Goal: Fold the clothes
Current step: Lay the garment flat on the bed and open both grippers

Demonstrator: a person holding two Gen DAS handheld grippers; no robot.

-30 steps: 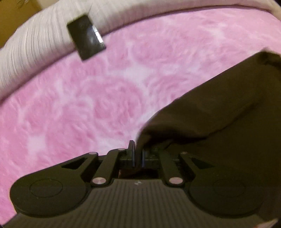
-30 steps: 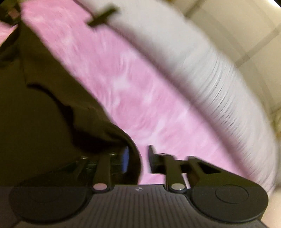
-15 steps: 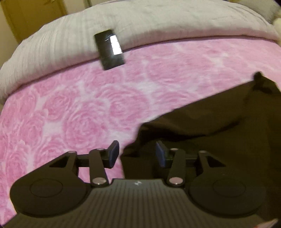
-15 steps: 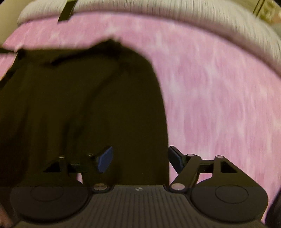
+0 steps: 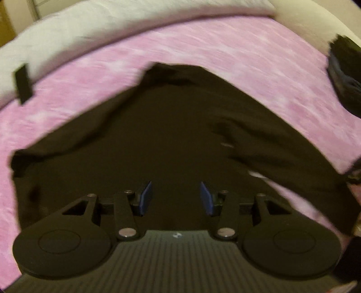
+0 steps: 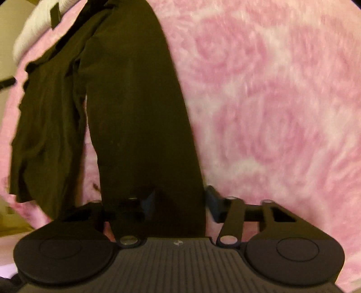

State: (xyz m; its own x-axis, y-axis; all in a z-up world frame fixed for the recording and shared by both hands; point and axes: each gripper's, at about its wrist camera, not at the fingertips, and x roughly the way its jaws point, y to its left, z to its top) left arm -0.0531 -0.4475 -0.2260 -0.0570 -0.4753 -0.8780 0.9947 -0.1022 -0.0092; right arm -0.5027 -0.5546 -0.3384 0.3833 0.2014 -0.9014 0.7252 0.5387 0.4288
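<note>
A dark brown garment (image 5: 171,135) lies spread on a pink rose-patterned blanket (image 5: 248,51). My left gripper (image 5: 175,198) is open and empty, hovering above the garment's middle. In the right wrist view the garment (image 6: 140,108) runs as a long dark panel from the top left down to my right gripper (image 6: 180,202). The right gripper is open, with the cloth's near edge lying between its jaws and covering the left finger. A loose fold or sleeve (image 6: 45,112) lies to the left. The right gripper also shows at the left wrist view's right edge (image 5: 345,74).
A grey-white ribbed cover (image 5: 112,29) borders the blanket at the far side. A small black rectangular object (image 5: 22,83) lies at the boundary of cover and blanket; it also shows in the right wrist view (image 6: 55,13). Pink blanket (image 6: 270,101) extends right of the garment.
My left gripper let go of the garment's edge, opened and swung over the garment's middle. My right gripper opened wider and moved to the garment's near edge.
</note>
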